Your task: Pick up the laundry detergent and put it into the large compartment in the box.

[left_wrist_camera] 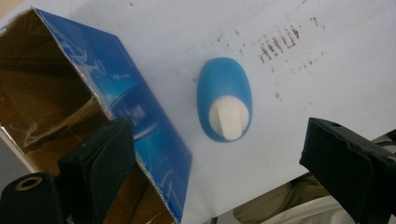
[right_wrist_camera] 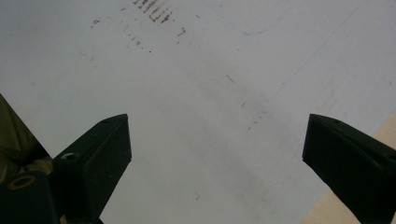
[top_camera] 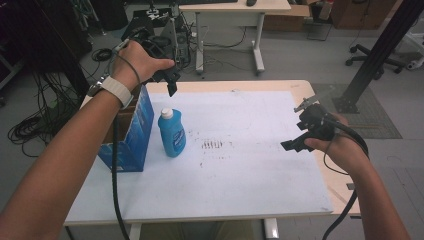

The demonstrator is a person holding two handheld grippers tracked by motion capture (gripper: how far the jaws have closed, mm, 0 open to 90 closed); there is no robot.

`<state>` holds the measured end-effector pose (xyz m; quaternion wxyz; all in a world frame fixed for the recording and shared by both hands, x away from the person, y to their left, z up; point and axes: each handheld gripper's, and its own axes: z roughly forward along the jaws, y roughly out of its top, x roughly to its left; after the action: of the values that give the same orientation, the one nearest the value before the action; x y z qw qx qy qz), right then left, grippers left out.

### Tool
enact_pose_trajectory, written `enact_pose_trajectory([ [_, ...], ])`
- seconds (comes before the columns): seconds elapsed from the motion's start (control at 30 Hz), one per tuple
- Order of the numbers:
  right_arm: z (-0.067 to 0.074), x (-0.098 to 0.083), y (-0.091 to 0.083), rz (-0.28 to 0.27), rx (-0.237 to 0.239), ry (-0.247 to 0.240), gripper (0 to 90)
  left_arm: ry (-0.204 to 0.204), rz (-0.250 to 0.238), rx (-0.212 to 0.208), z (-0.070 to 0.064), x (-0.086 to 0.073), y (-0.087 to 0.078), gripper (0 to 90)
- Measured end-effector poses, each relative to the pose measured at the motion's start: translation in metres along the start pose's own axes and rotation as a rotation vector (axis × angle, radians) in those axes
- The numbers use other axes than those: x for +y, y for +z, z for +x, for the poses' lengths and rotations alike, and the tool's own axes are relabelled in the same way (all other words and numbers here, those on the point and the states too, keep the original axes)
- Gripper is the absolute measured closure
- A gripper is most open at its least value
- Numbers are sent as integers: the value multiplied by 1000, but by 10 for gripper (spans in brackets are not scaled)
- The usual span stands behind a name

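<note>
Nearest you, your right gripper hangs over the right side of the desk, above the white sheet that covers most of the top. Its jaws stand wide apart with nothing between them, and in the right gripper view they frame bare sheet with a few brown marks at the far edge.

A little farther in, on the left half of the desk, the blue bottle with its white cap stands upright on the sheet, just beside the open blue box at the left edge. The brown marks lie on the sheet to the right of the bottle.

Farthest from you, your left gripper is held high above the far left part of the desk, pointing down. Its jaws are spread wide and hold nothing. In the left gripper view you look down on the bottle's cap between them, with the box's open brown inside to the left
</note>
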<state>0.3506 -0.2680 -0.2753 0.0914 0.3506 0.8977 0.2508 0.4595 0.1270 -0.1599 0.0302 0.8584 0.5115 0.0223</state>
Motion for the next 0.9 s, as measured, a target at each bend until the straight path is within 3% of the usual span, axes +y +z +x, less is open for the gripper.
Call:
enact_pose_trajectory([
  [0.9, 2, 0, 0, 2, 3, 0, 82, -28, 32, -11, -3, -1, 27, 104],
])
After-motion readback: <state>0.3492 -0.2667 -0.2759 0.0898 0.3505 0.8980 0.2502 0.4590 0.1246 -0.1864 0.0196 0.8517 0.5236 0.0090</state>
